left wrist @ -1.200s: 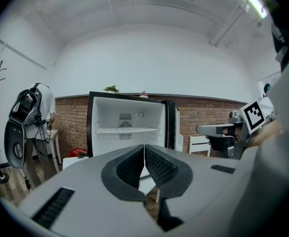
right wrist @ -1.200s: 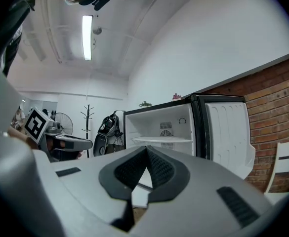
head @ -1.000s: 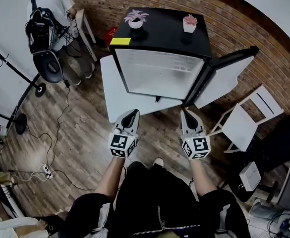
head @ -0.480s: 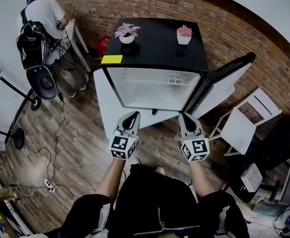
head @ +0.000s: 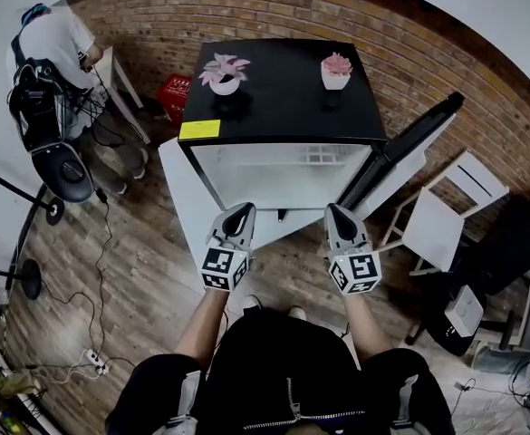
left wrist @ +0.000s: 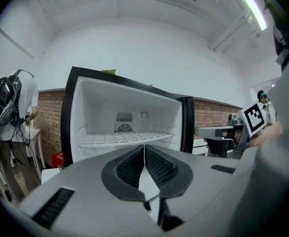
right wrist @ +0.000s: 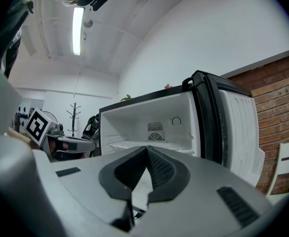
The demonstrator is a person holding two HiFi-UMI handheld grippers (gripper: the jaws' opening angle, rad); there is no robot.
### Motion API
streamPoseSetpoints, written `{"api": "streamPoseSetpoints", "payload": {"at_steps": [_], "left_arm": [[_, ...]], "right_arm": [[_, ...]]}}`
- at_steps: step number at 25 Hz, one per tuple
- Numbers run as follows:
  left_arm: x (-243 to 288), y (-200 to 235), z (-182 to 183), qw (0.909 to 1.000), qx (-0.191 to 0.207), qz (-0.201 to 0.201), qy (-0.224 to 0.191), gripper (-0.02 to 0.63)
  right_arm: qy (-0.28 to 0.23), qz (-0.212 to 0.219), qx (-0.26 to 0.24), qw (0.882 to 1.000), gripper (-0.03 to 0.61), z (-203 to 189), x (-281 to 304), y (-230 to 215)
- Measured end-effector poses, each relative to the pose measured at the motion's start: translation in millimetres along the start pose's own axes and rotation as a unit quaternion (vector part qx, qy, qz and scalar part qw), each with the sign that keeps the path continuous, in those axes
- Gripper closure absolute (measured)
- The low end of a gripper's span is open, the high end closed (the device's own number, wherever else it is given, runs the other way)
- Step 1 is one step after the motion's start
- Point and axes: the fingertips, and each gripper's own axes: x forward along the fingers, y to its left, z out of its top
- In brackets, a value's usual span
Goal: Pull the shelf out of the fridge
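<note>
- Fridge (head: pixel 287 166) stands against the brick wall. Its door (head: pixel 409 143) is swung wide open on the right side.
- Shelf (left wrist: pixel 118 138): white and ribbed, sitting level across the cavity at about mid-height, in front of the fan grille (left wrist: pixel 124 128) on the back wall. It looks fully seated and not drawn out at all.
- Left gripper (head: pixel 240 214): jaws pressed together tip to tip with nothing between them. It is held in front of the opening, pointing in, and is short of the fridge.
- Right gripper (head: pixel 337 216): also closed and empty. It sits beside the left one, on the door side.
- Neither gripper touches the fridge or the shelf.
- Step in hand (judgement): approach. The door is already open, the shelf is not yet gripped, and no pull has begun.
- Next move calls for:
  - opening both sets of jaws;
  - advancing into the cavity to the shelf's front edge, one gripper toward each end;
  - closing the pads above and below that edge.
- The pull should then be straight back and level, with both sides at the same pace, so the shelf does not skew in its side supports.
- Watch point: the right gripper's path runs near the door, so keep it clear.
</note>
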Motion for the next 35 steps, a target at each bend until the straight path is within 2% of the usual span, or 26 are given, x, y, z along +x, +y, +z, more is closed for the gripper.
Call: {"api": "streamPoseSetpoints", "payload": {"at_steps": [10, 14, 18, 20, 21, 23, 25, 27, 31, 35], "left_arm": [[0.5, 9.9, -6.6, 0.9999, -0.008, -0.010, 0.005, 0.591], [-2.4, 10.4, -8.2, 0.9998, -0.013, -0.012, 0.005, 0.591], [-6.2, 10.2, -10.2, 0.9998, -0.016, -0.012, 0.005, 0.591], [-8.6, 9.6, -11.2, 0.9998, -0.017, -0.012, 0.006, 0.591], [-9.9, 9.5, -11.7, 0.9998, -0.018, -0.011, 0.007, 0.591], [-12.6, 10.5, -12.5, 0.9998, -0.019, -0.009, 0.006, 0.591], [-16.1, 12.7, -13.5, 0.9997, -0.022, -0.005, 0.006, 0.591], [-19.7, 15.6, -14.9, 0.9997, -0.024, -0.001, 0.007, 0.591], [-27.7, 22.5, -16.3, 0.9996, -0.028, 0.009, 0.006, 0.591], [-34.5, 29.8, -17.4, 0.9994, -0.031, 0.017, 0.005, 0.591]], "right_arm": [[-0.002, -0.007, 0.012, 1.000, 0.560, -4.1, 2.2, 7.8], [-0.001, -0.008, 0.018, 1.000, 0.462, -7.6, -0.8, 12.8], [0.010, 0.000, 0.017, 1.000, 0.449, -15.0, -2.6, 20.8], [0.015, 0.004, 0.036, 0.999, 0.448, -19.8, -2.6, 22.4], [0.016, 0.005, 0.063, 0.998, 0.446, -23.0, -2.1, 21.3], [0.012, 0.004, 0.149, 0.989, 0.439, -30.0, -0.3, 15.8], [0.004, 0.000, 0.232, 0.973, 0.430, -36.7, 1.2, 11.3], [-0.003, -0.004, 0.289, 0.957, 0.428, -43.4, 2.1, 10.6], [-0.012, -0.016, 0.363, 0.932, 0.431, -58.2, 4.9, 9.7], [-0.028, -0.018, 0.393, 0.919, 0.444, -54.1, 18.5, 3.7]]}}
